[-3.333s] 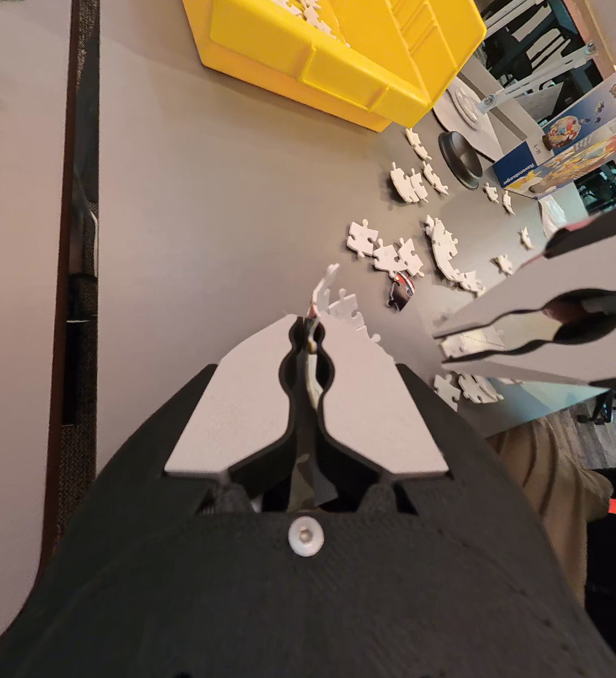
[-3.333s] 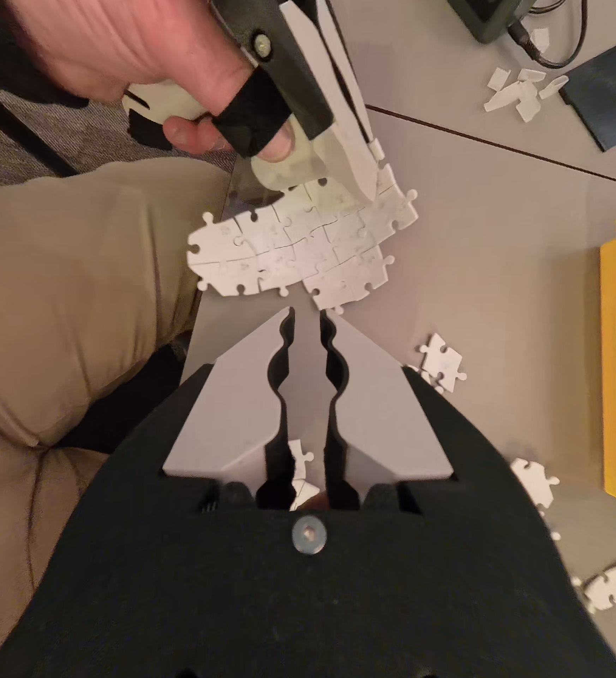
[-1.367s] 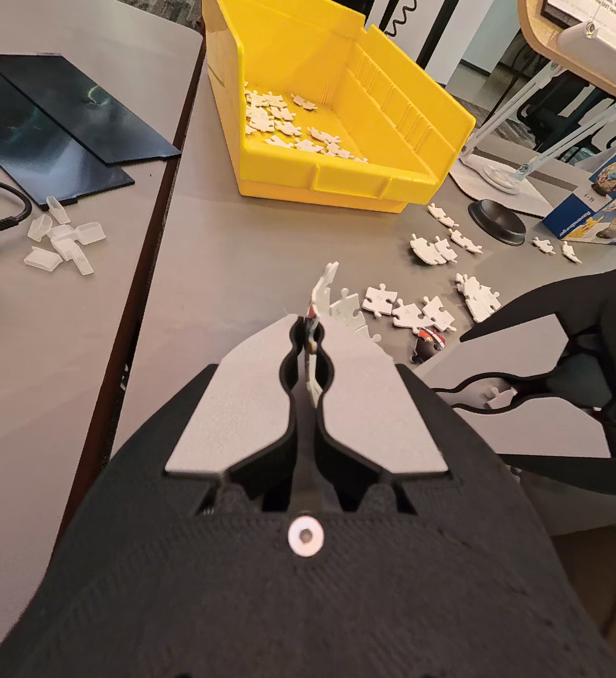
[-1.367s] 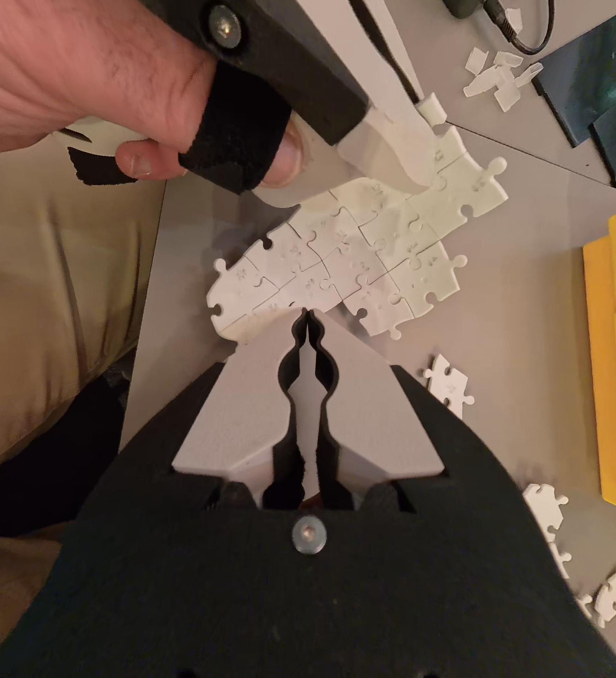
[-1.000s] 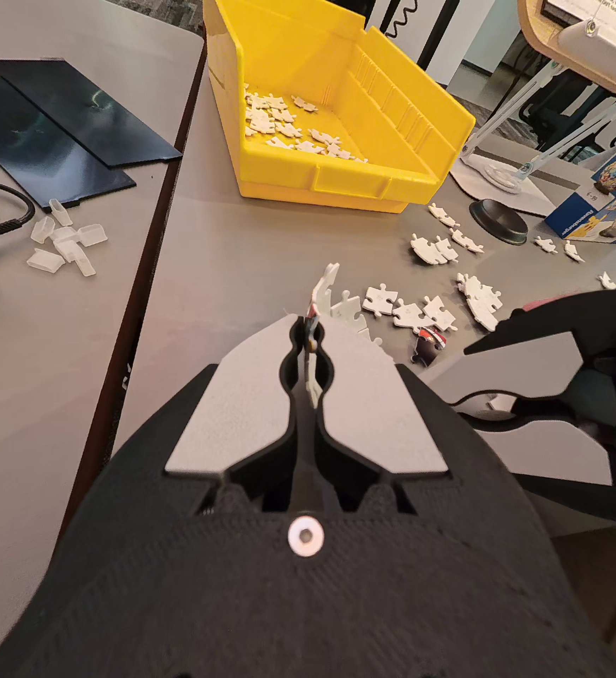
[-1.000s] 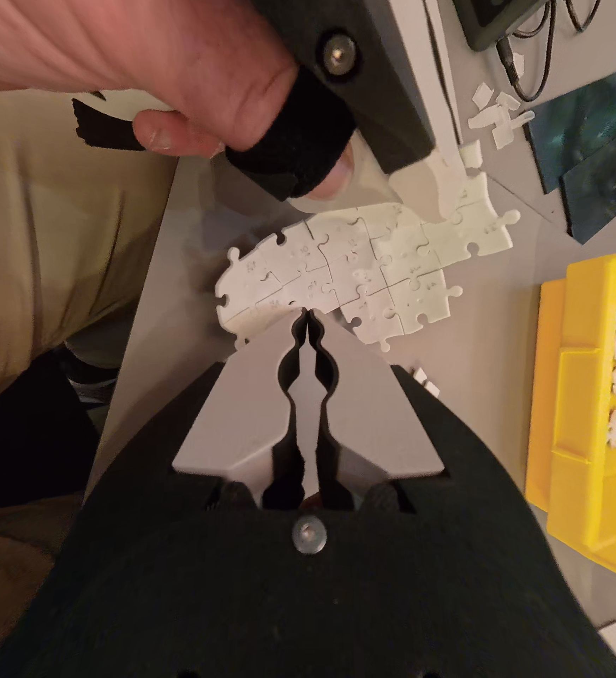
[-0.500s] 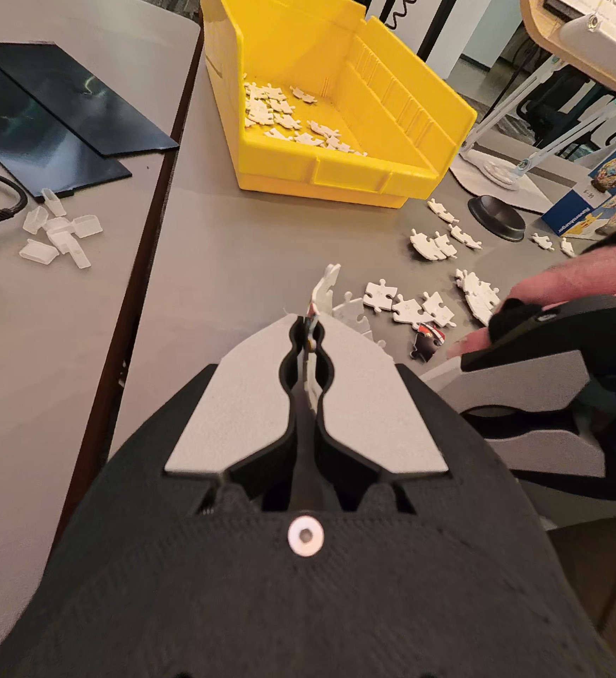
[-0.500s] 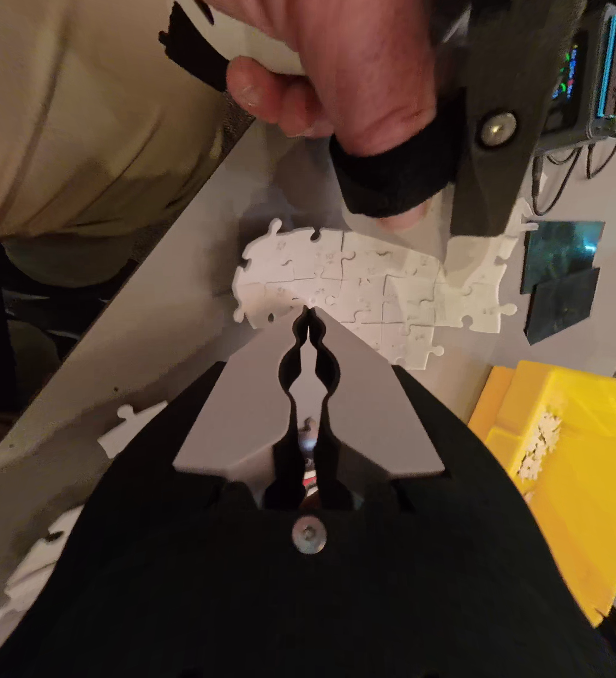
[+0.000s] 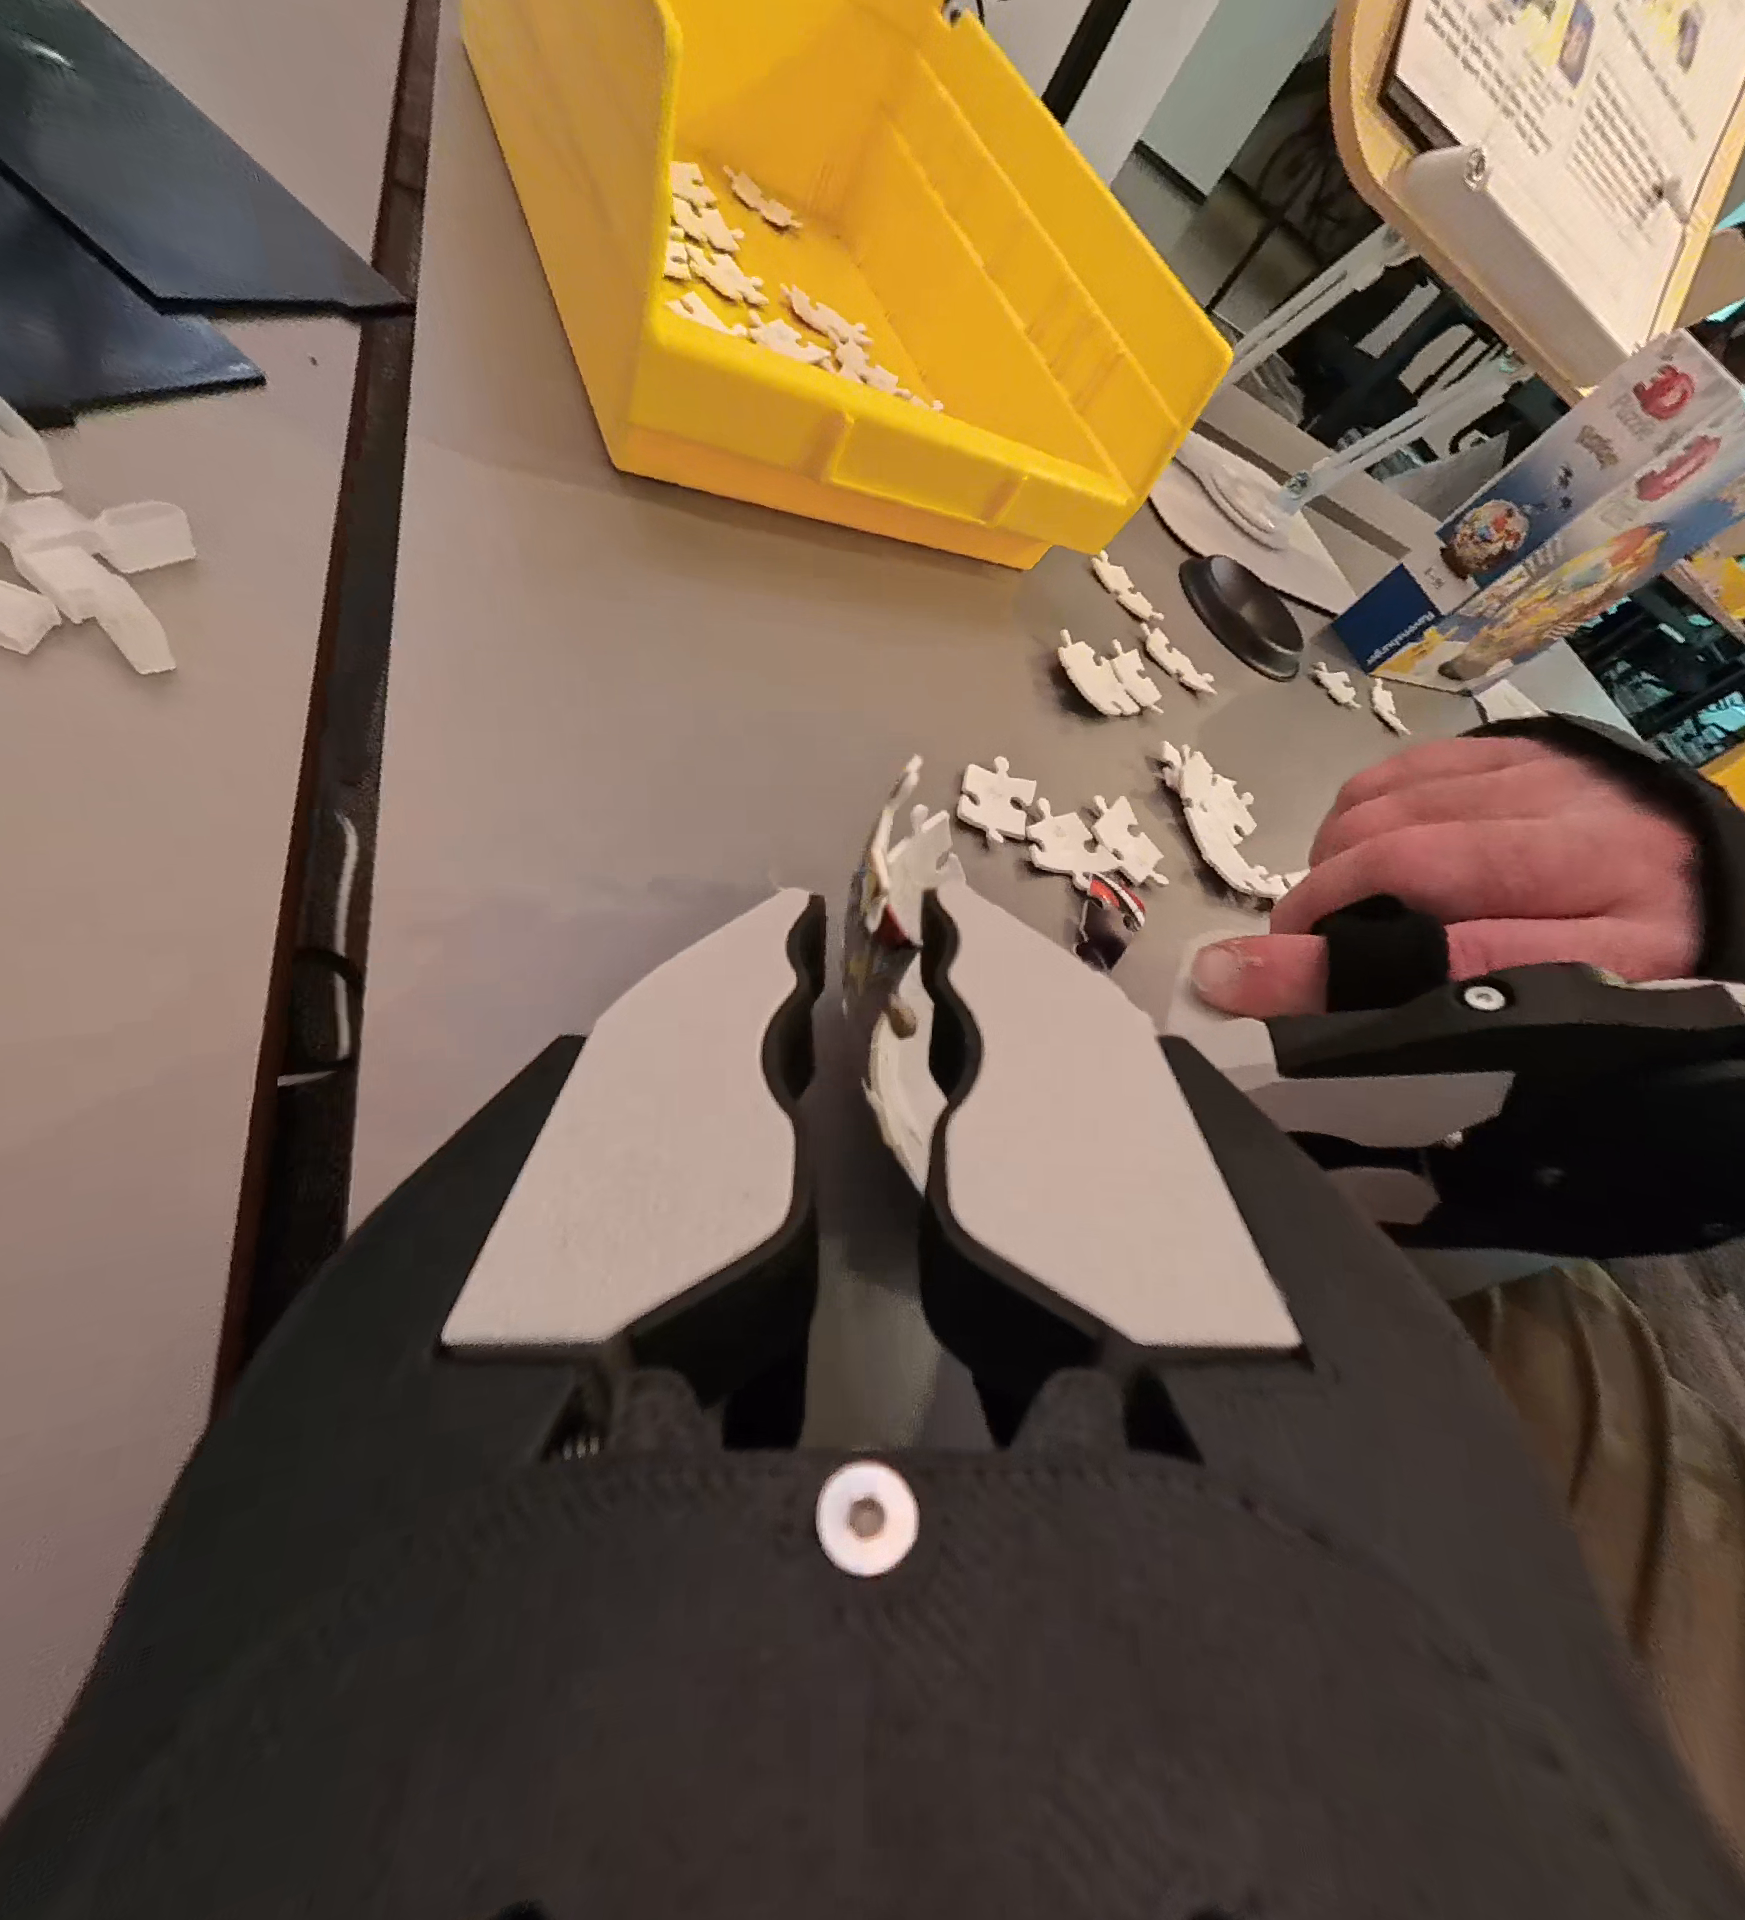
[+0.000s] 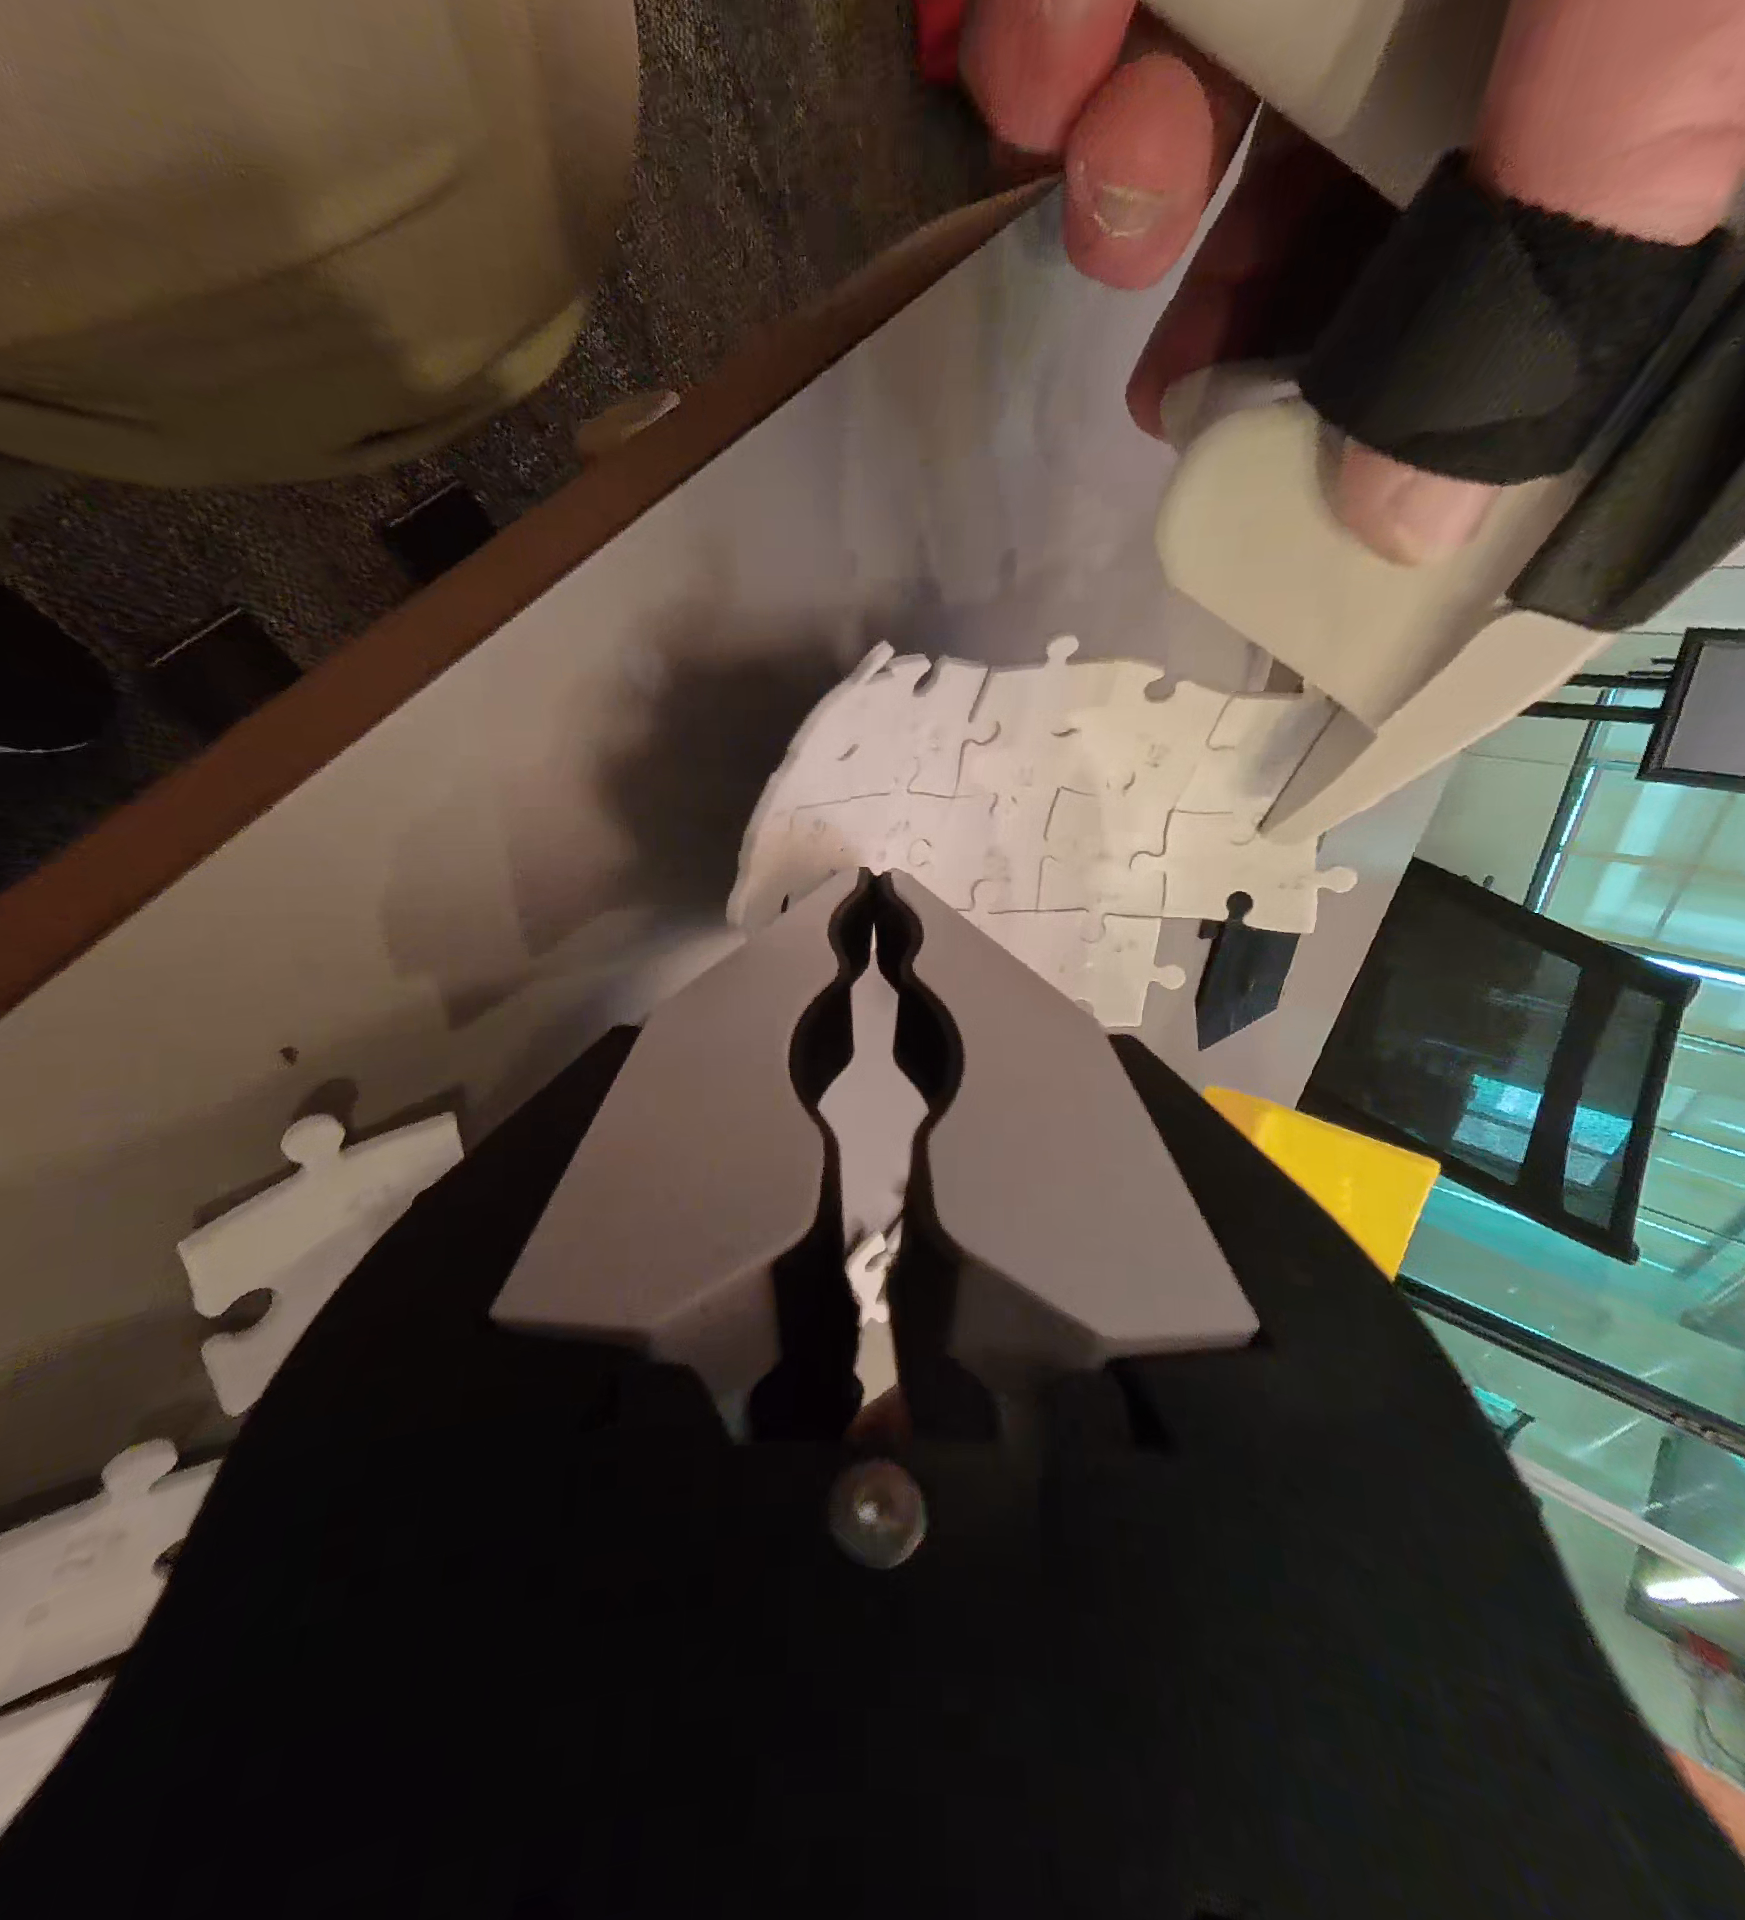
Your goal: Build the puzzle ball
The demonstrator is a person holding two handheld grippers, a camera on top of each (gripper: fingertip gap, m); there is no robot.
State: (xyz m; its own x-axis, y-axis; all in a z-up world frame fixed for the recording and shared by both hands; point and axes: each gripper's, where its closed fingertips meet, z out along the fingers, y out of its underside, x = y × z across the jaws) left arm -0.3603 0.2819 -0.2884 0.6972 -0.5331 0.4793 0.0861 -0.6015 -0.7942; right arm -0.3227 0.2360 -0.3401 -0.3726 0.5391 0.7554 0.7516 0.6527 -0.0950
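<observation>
A curved section of joined white puzzle pieces point(image 10: 1034, 821) hangs above the grey table point(image 10: 432, 987). My right gripper point(image 10: 878, 894) is shut on its near edge. In the left wrist view the same section point(image 9: 894, 894) stands edge-on between the fingers of my left gripper point(image 9: 873, 914), whose jaws are apart; the section leans toward the right finger. One left finger point(image 10: 1367, 748) lies over the section's far end in the right wrist view. The right gripper point(image 9: 1470, 1049) and the hand holding it show at the right of the left wrist view.
A yellow bin point(image 9: 951, 436) holding loose white pieces stands at the back. Several loose pieces point(image 9: 1065, 831) lie on the table, with more by the right gripper point(image 10: 317, 1216). A black round stand point(image 9: 1242, 623), a puzzle box point(image 9: 1574, 540), clear plastic bits point(image 9: 47, 561) and dark sheets point(image 9: 120, 239) are around. My right fingertips sit around 8 cm from my left ones.
My left gripper's jaws have opened around the puzzle section. My right gripper has closed on the section's edge and rolled over, its hand turning on top; the section turned with it.
</observation>
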